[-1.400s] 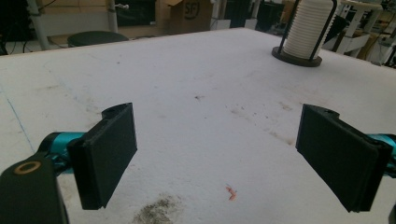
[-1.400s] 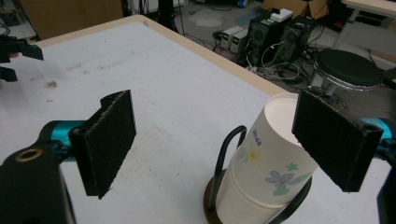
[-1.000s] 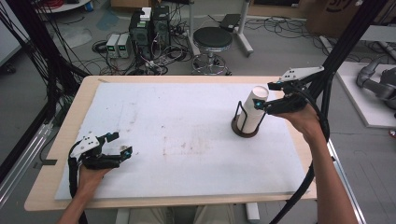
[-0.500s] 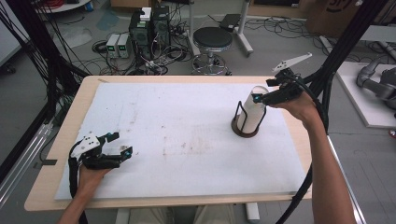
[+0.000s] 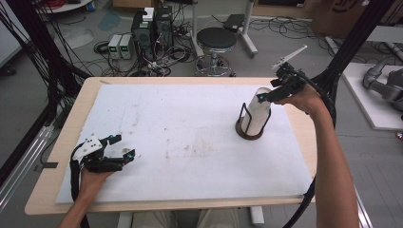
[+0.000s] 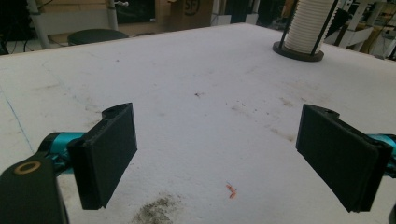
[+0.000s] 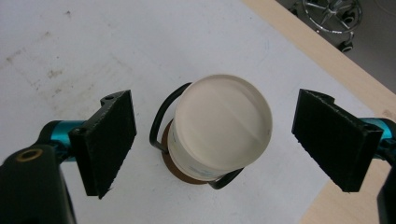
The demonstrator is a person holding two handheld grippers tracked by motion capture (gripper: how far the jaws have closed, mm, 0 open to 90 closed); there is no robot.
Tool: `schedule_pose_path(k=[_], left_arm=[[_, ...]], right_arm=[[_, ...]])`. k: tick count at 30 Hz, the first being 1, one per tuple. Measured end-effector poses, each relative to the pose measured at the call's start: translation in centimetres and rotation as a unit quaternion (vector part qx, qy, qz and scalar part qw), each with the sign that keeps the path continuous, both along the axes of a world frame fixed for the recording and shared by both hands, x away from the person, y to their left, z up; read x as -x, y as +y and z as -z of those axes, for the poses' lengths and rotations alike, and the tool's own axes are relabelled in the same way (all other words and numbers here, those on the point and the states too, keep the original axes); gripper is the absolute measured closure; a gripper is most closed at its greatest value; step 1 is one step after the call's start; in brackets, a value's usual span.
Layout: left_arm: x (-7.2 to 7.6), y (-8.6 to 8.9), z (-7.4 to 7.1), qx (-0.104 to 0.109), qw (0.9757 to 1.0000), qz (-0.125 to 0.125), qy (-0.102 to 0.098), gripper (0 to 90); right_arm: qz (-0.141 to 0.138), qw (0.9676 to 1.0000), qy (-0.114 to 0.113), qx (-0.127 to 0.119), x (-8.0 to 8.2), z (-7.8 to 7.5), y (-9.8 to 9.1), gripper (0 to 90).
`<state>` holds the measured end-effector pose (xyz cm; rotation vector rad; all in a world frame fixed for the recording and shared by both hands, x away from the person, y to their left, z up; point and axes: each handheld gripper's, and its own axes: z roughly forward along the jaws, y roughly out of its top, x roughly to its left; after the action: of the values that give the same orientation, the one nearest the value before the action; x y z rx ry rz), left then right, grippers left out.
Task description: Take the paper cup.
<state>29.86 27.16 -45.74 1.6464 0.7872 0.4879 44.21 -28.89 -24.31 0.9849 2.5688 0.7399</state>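
Since a second ago your right gripper (image 5: 260, 97) has drawn back from the side of the white stack of paper cups (image 5: 256, 111) and tipped up, so it now hangs above the stack's top, while your left gripper (image 5: 120, 147) has not shifted.

That stack stands upright in a round dark wooden base with black wire uprights (image 5: 249, 131), at about 3 o'clock on the white foam mat (image 5: 180, 142), well apart from your left hand (image 5: 92, 178) at 8 o'clock.

In the right gripper view the top cup's flat bottom (image 7: 223, 122) lies between the spread jaws, with nothing pinched. It sits nearer the left pad (image 7: 111, 140) than the right, so slide toward 3 o'clock in that view to centre it before you descend. Keep the pads clear of the wire loops (image 7: 163, 112) at 9 o'clock and 6 o'clock of the stack, and I judge that a light squeeze on the top cup alone will do.

Your right forearm (image 5: 332, 166) reaches up from the bottom edge, wrist bent, tool pointing steeply down. The left gripper rests low near the mat with its jaws spread and empty, aimed toward 2 o'clock.
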Motion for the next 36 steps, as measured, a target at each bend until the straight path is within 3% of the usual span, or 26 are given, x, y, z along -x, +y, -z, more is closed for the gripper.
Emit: schedule_pose_path(k=[10,18,22,31,36], left_arm=[[0.0,-0.1,0.0,-0.001,1.0000,0.001,-0.001,12.4],[0.0,0.0,0.0,-0.002,1.0000,0.002,-0.001,12.3],[0.0,0.0,0.0,-0.002,1.0000,0.003,-0.001,12.3],[0.0,0.0,0.0,-0.003,1.0000,0.004,-0.002,12.4],[0.0,0.0,0.0,-0.003,1.0000,0.005,-0.003,12.4]], right_arm=[[0.002,0.9994,0.022,0.026,-0.7,-0.5,0.5,13.9],[0.007,0.9971,0.053,0.053,-1.3,-0.1,0.7,14.0],[0.003,0.9959,0.057,0.069,-1.5,0.1,0.9,14.1],[0.005,0.9948,0.067,0.077,-1.7,0.5,1.2,16.2],[0.006,0.9942,0.065,0.085,-1.7,0.5,1.2,34.8]])
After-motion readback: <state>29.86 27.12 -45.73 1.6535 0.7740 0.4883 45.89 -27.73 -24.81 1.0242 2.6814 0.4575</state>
